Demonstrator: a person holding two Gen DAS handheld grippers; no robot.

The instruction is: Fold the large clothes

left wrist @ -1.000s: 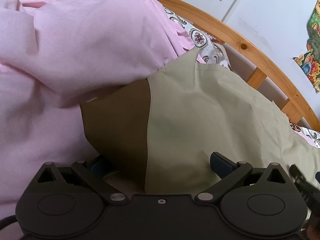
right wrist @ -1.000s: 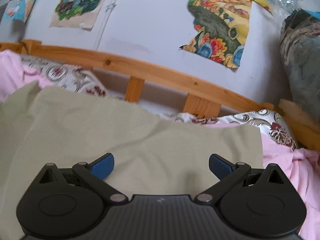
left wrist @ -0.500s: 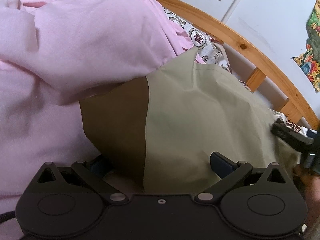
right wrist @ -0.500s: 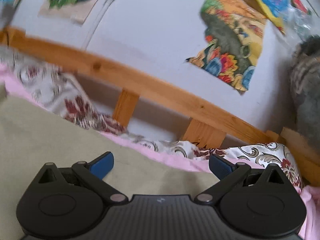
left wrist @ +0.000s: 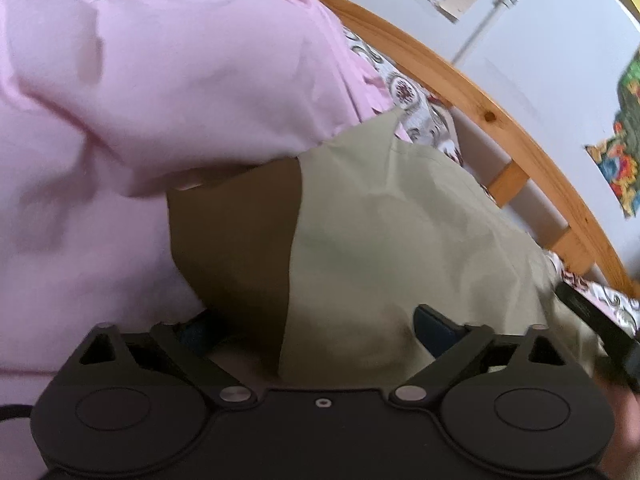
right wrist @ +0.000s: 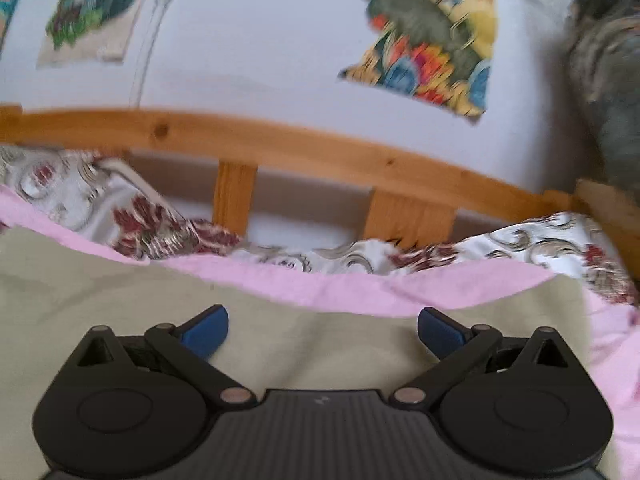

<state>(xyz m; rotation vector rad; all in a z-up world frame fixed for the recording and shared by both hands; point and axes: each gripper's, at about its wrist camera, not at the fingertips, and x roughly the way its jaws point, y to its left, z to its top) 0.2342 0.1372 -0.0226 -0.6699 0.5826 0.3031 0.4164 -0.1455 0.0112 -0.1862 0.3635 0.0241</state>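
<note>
Pink bedding (left wrist: 120, 100) fills this bed, wooden rail (right wrist: 280, 140) curving along the far side, and spread on top is the khaki garment (left wrist: 400, 220) we're here to fold.

Closest in, the left gripper (left wrist: 320, 328) — fingers splayed wide, nothing clamped. The cloth drapes over the space between them, and the left fingertip is half buried under the darker brown panel (left wrist: 240, 232), so I'd judge it is poised at that near edge, ready to take a pinch. At the right border of the same view a dark tool pokes in, very likely the other gripper, blurred.

Over to the right gripper (right wrist: 322, 332): blue fingertips (right wrist: 204, 332) well apart too, released, sitting low above flat khaki fabric. Holding both tools at one hem, side by side, makes sense for a wide piece; I'd guess two grips keep the edge straight when it's carried over.

Further out, the garment's far edge lies on a strip of pink sheet, then a patterned floral cloth (right wrist: 140, 224), then the rail slats and a white wall (right wrist: 260, 40) with colourful posters (right wrist: 428, 40). Room to move? Limited: on the left a heaped pink mound overhangs the brown panel, the rail closes the back, and a grey bundle (right wrist: 608, 80) sits at far right. Folding toward the rail looks tight.
</note>
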